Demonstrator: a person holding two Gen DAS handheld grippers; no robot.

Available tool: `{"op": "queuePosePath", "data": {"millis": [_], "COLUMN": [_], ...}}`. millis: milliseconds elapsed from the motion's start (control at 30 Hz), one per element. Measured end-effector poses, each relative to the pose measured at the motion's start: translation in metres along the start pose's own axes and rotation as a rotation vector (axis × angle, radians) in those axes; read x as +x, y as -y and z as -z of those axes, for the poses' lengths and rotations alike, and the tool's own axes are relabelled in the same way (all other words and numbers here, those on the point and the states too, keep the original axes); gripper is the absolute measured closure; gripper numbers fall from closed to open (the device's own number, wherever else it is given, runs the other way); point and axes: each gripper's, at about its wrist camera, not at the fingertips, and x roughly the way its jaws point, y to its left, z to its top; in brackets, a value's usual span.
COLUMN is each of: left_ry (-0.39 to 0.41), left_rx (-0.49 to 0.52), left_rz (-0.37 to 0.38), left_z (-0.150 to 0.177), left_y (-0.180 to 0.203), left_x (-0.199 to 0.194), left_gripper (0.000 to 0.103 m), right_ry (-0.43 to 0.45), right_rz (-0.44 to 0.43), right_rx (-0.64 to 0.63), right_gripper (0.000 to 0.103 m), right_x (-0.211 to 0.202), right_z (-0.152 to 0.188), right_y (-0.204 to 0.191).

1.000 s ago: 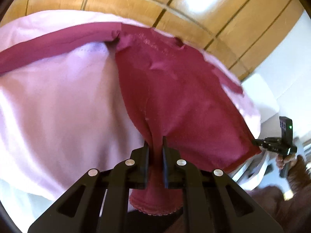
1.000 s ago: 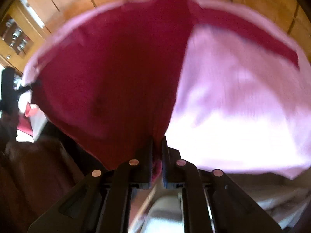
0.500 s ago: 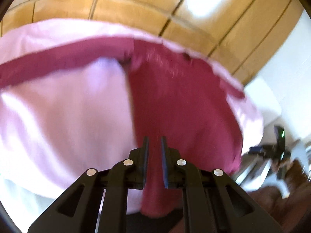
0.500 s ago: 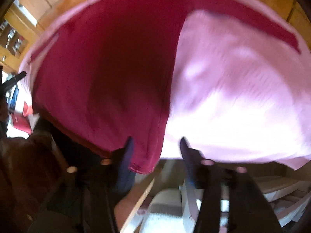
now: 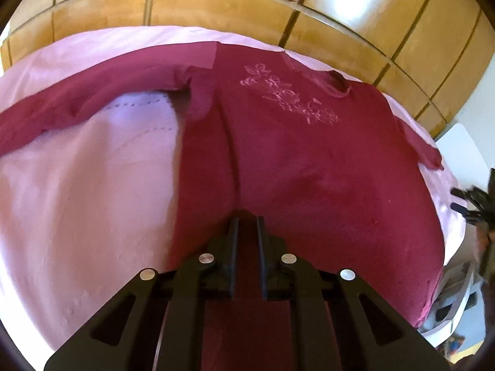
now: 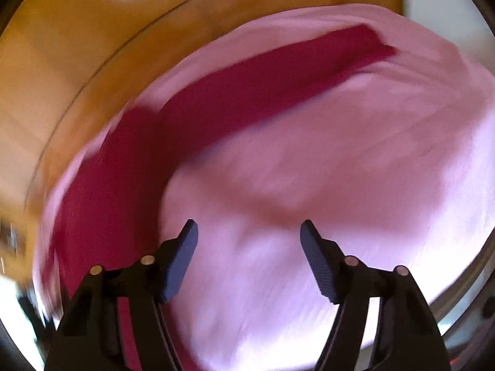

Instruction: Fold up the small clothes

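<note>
A dark red long-sleeved top (image 5: 309, 160) with a pale embroidered motif lies spread face up on a pink cloth (image 5: 86, 204) that covers a round table. One sleeve (image 5: 92, 92) stretches out to the left. My left gripper (image 5: 246, 221) is shut on the top's near hem, which is bunched between the fingers. In the blurred right wrist view the top (image 6: 130, 167) and its sleeve (image 6: 278, 71) lie to the left and far side. My right gripper (image 6: 247, 232) is open and empty above bare pink cloth (image 6: 340, 170). It also shows at the right edge of the left wrist view (image 5: 473, 204).
A glossy wooden wall of square panels (image 5: 247, 3) stands right behind the table. The table's far edge (image 6: 102, 71) curves close to it. White furniture (image 5: 458, 142) stands at the right beyond the table.
My right gripper opened, let go of the top's hem and swung away over the pink cloth. The top settled flat on the table. My left gripper kept its hold on the hem.
</note>
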Motion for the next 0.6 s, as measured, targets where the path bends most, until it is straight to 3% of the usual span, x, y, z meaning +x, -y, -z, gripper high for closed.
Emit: {"op": "queuePosePath", "data": {"millis": [100, 233, 433, 567, 600], "left_ry": [-0.001, -0.010, -0.051, -0.059, -0.059], "left_rx": [-0.043, -0.051, -0.088, -0.093, -0.092], "left_rz": [0.024, 0.010, 0.013, 0.013, 0.011], "left_z": [0.003, 0.004, -0.003, -0.003, -0.003], "left_y": [-0.007, -0.002, -0.004, -0.005, -0.004], "left_x": [-0.002, -0.001, 0.004, 0.003, 0.003], "left_gripper": [0.093, 0.093, 0.093, 0.093, 0.093], "right_ry": [0.061, 0.126, 0.177, 0.159, 0.155], "right_rz": [0.026, 0.031, 0.082, 0.177, 0.192], "right_rx": [0.180, 0.379, 0.444, 0.384, 0.372], "right_gripper": [0.047, 0.051, 0.054, 0.096, 0.097], "right_x": [0.009, 0.026, 0.047, 0.062, 0.070], "right_z": [-0.042, -0.083, -0.124, -0.155, -0.160], "right_y": [0.049, 0.096, 0.114, 0.117, 0.112]}}
